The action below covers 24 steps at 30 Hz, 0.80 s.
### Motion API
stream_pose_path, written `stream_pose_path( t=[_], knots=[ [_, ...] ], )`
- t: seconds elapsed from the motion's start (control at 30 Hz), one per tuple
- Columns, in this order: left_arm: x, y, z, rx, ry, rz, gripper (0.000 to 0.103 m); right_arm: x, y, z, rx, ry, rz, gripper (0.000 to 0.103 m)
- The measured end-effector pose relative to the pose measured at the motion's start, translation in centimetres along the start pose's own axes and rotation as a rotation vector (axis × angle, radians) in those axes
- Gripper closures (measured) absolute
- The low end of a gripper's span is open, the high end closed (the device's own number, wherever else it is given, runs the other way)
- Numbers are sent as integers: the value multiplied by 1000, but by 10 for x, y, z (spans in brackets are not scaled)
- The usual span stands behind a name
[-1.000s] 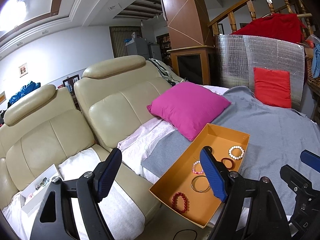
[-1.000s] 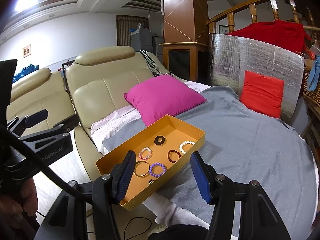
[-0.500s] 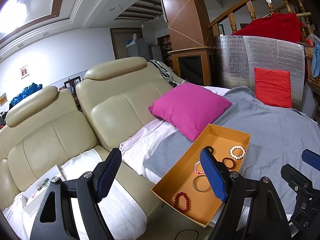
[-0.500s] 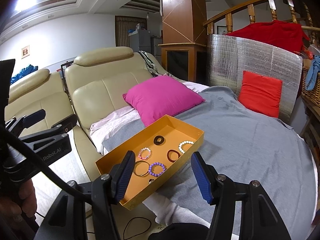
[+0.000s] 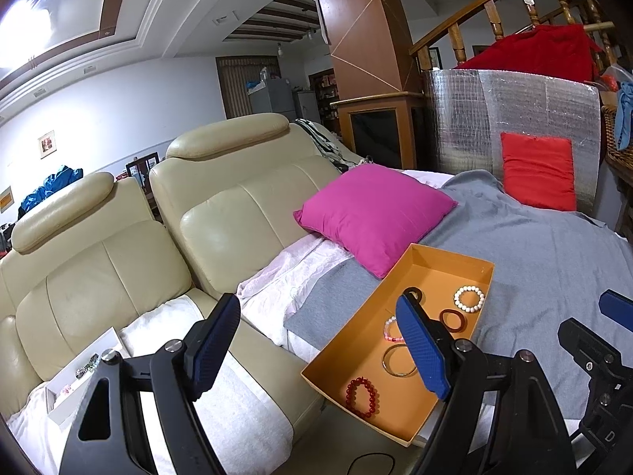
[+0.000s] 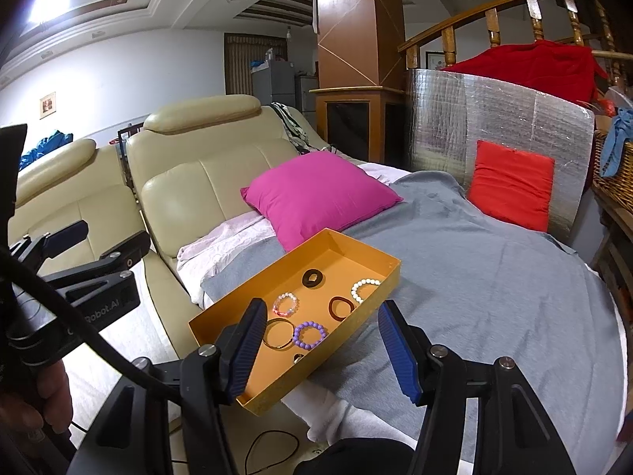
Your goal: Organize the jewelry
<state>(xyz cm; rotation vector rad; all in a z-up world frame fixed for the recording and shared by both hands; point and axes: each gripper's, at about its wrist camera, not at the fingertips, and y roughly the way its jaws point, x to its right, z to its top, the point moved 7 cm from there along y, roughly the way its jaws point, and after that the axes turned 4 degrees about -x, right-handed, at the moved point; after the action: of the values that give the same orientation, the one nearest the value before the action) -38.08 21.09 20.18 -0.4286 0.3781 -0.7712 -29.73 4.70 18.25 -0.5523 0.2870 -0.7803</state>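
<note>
**Both grippers held apart and empty over the jewelry tray**

The left gripper (image 5: 318,346) has its jaws spread wide, gripping nothing; a white box (image 5: 81,372) sits on the sofa (image 5: 221,213) left of them. The orange tray (image 6: 358,251) lies ahead of the right gripper (image 6: 322,346), whose jaws stand partly open and empty, with the purple bracelet (image 6: 309,333) just beyond the gap and the white bracelet (image 6: 363,289) further off

Living room: cream leather sofa (image 5: 166,237), white walls (image 5: 118,118).
Wood-panelled column (image 6: 352,19), stair railing (image 6: 490,19), bright ceiling light (image 5: 23,23).
</note>
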Motion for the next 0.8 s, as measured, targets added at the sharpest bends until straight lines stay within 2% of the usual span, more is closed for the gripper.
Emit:
stream_pose_path(
  t=[0.8],
  knots=[
    [2, 4, -4, -16, 0, -3, 21, 1, 3, -2, -8, 9, 0, 40]
  ],
)
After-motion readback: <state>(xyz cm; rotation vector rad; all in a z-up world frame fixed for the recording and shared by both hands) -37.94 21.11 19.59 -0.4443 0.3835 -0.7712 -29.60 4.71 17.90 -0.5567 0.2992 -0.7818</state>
